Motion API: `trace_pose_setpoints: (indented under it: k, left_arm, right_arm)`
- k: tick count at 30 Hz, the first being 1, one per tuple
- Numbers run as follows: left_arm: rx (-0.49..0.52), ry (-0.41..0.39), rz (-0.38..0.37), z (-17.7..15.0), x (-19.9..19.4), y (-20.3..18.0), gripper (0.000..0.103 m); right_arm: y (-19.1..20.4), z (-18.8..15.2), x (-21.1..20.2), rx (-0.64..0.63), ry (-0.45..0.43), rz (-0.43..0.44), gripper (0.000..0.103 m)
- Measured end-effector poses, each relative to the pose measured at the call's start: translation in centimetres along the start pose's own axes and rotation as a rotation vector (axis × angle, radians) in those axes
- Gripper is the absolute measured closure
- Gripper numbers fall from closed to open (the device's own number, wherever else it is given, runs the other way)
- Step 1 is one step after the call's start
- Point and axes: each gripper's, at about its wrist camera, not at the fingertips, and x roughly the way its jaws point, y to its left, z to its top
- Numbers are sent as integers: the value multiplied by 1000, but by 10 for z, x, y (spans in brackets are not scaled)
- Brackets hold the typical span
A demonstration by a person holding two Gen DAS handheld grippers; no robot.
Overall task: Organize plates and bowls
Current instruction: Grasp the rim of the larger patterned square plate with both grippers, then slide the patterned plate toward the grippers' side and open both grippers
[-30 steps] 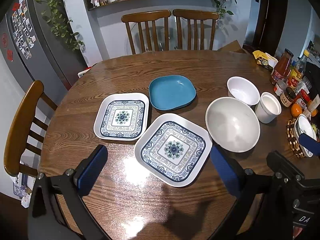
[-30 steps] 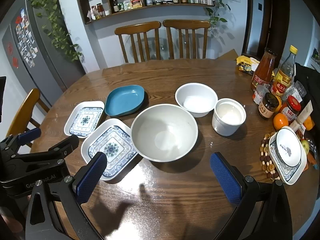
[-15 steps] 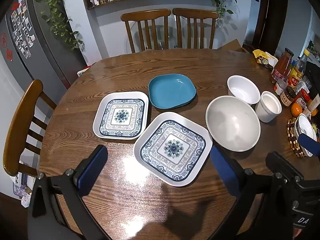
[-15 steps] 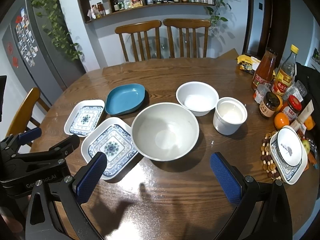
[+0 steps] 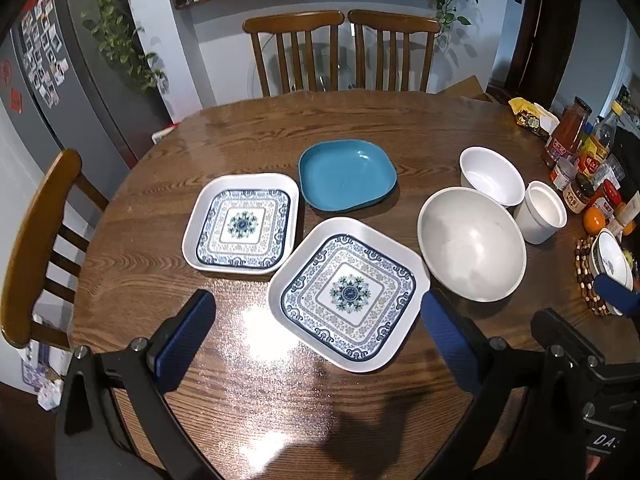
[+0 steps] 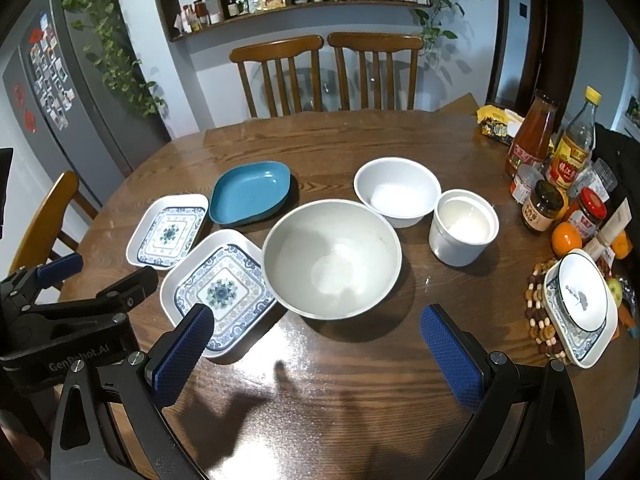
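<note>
Three white bowls [image 6: 332,258] hold nothing visible.

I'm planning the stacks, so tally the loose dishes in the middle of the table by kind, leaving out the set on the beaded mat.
Patterned square plates: 2, near and far
Blue plate: 1
White bowls: 2, large and small
White cup: 1
Total: 6

Bare table [image 6: 340,380] ahead; big bowl [image 6: 332,258] touches patterned plate [image 6: 218,292].
</note>
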Motion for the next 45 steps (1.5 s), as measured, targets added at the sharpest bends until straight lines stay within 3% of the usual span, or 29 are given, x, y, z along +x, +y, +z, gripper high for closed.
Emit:
trace_pose_setpoints:
  k: [9, 16, 18, 25, 27, 28, 31, 32, 33, 38, 41, 45]
  left_arm:
    - [-176, 120, -51, -20, 56, 60, 1]
    - [-199, 162, -112, -28, 91, 65, 6]
    - [-196, 161, -118, -26, 102, 65, 14]
    - [-185, 170, -143, -19, 130, 64, 46]
    - [-167, 153, -152, -18, 130, 61, 58]
    - [-164, 155, -162, -18, 130, 60, 68]
    - [-149, 155, -179, -17, 130, 56, 84]
    - [-144, 156, -181, -18, 132, 55, 84]
    - [-134, 157, -178, -19, 131, 54, 85]
    - [-101, 134, -180, -27, 113, 52, 85]
    - [-48, 87, -150, -41, 83, 49, 85]
    - [-54, 69, -123, -63, 57, 61, 85]
  right_arm:
    - [8, -28, 52, 41, 166, 131, 0]
    - [20, -29, 84, 56, 219, 165, 1]
    - [18, -29, 94, 75, 225, 166, 13]
    - [18, -31, 123, 133, 258, 163, 35]
    - [21, -29, 125, 117, 252, 150, 50]
    - [22, -28, 125, 109, 249, 153, 54]
    - [26, -27, 126, 86, 247, 182, 71]
    - [29, -27, 125, 68, 245, 183, 83]
    - [32, -27, 123, 42, 239, 160, 85]
    - [25, -31, 115, 44, 257, 191, 85]
    - [33, -34, 99, -3, 242, 196, 85]
    - [45, -40, 83, -69, 245, 217, 85]
